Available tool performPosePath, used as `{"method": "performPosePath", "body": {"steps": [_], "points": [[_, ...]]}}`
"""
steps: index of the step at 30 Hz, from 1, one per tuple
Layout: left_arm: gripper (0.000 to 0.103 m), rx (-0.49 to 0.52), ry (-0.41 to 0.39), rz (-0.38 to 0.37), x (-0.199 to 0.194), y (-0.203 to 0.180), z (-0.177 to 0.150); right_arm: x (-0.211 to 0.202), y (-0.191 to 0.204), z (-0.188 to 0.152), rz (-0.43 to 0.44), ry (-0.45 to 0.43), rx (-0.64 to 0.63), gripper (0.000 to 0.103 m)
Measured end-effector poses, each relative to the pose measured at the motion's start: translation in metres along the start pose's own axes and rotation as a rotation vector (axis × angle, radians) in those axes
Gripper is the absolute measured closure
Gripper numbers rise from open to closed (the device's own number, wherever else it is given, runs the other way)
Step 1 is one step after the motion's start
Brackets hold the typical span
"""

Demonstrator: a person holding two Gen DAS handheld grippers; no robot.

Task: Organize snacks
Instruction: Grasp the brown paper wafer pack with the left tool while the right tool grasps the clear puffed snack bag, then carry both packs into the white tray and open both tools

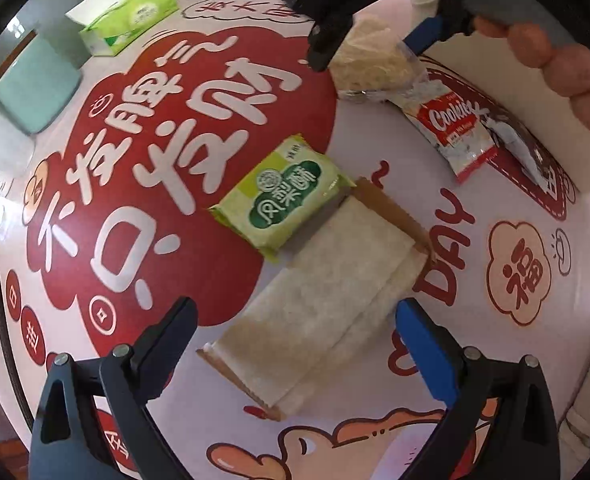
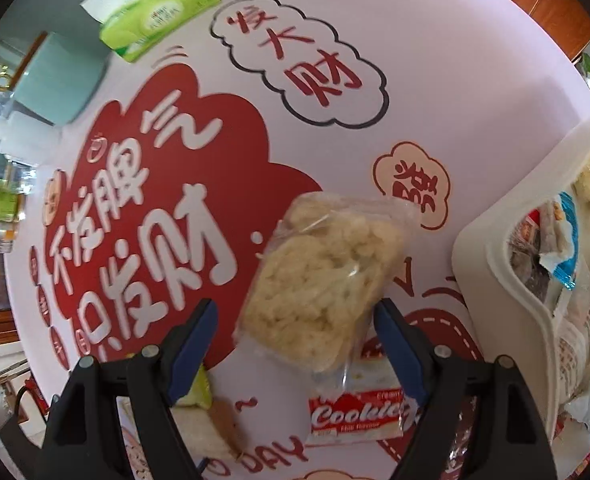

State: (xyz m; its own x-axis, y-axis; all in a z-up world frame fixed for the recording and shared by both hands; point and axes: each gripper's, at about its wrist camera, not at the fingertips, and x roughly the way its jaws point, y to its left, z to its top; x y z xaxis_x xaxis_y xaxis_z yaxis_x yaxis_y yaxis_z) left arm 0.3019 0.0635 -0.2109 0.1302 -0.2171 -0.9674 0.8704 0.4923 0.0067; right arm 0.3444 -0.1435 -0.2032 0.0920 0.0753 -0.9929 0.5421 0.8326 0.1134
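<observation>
Pale puffed-rice cake in clear wrapper (image 2: 323, 280) lies between spread fingers of right gripper (image 2: 295, 344), just beside white snack basket (image 2: 495, 280), overlapping cookie packet (image 2: 355, 416). Left gripper (image 1: 295, 320) held wide, empty. Slippery film may be pinched off-centre; slip judged likely.

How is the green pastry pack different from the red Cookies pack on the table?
The green pastry pack is opaque green with white Chinese characters; the Cookies pack is red and white with Latin lettering. The green pack lies against a wrapped sandwich; the Cookies pack lies partly under a puffed rice cake pack. Both lie flat, ungripped.
</observation>
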Motion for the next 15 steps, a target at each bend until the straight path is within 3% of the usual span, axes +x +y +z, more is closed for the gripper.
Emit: {"method": "performPosePath", "body": {"steps": [6,9,12,15], "points": [[0.017,0.036,0.011,-0.032,0.005,-0.005,0.0,0.007,0.007,-0.002,-0.052,-0.033,-0.051,0.035],[0.034,0.042,0.006,-0.035,0.001,-0.009,0.0,0.005,0.011,-0.007,-0.064,-0.059,-0.092,0.038],[0.043,0.03,0.011,-0.034,-0.003,-0.016,-0.003,0.002,0.016,-0.016,-0.077,-0.105,-0.14,0.039],[0.044,-0.014,0.019,-0.023,-0.007,-0.021,-0.007,-0.006,0.019,-0.027,-0.042,-0.125,-0.163,0.039]]}}
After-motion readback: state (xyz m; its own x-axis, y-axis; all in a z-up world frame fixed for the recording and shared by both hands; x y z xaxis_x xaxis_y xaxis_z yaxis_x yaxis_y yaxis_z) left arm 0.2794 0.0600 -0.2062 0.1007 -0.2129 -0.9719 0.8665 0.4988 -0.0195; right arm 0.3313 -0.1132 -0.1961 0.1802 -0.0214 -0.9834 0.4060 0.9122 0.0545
